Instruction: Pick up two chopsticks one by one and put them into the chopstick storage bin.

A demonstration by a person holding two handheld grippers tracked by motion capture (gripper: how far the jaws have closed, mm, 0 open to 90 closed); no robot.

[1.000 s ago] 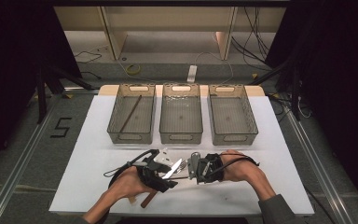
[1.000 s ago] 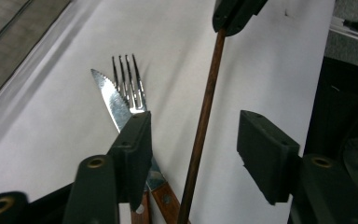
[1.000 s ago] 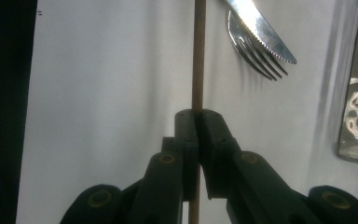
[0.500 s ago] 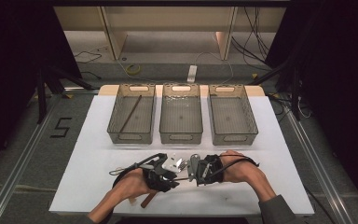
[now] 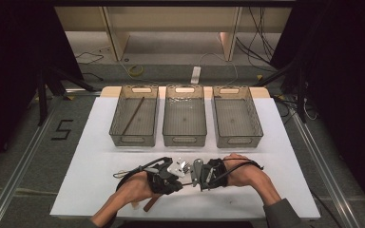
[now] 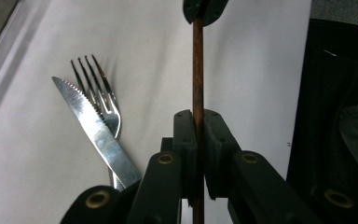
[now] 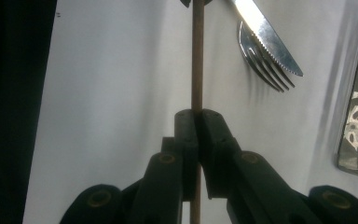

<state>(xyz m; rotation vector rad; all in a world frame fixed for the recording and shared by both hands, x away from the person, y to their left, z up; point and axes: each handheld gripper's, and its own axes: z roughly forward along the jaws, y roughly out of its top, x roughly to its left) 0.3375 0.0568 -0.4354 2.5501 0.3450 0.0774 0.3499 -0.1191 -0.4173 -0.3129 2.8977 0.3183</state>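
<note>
I have both the left hand-held gripper (image 6: pixel 196 135) and the right hand-held gripper (image 7: pixel 196 135) clamped on one brown chopstick (image 6: pixel 197 70) above the surface (image 6: pixel 37 186), the left one's jaws having just closed on it.

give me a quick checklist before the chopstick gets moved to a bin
1. Left gripper shut on the chopstick: ok; its jaws have just been closing.
2. Right gripper shut on the same chopstick: ok.
3. Knife and fork apart from the chopstick: ok.
4. Left bin, already holding a stick: ok.
5. Chopstick off the table: cannot tell.
</note>
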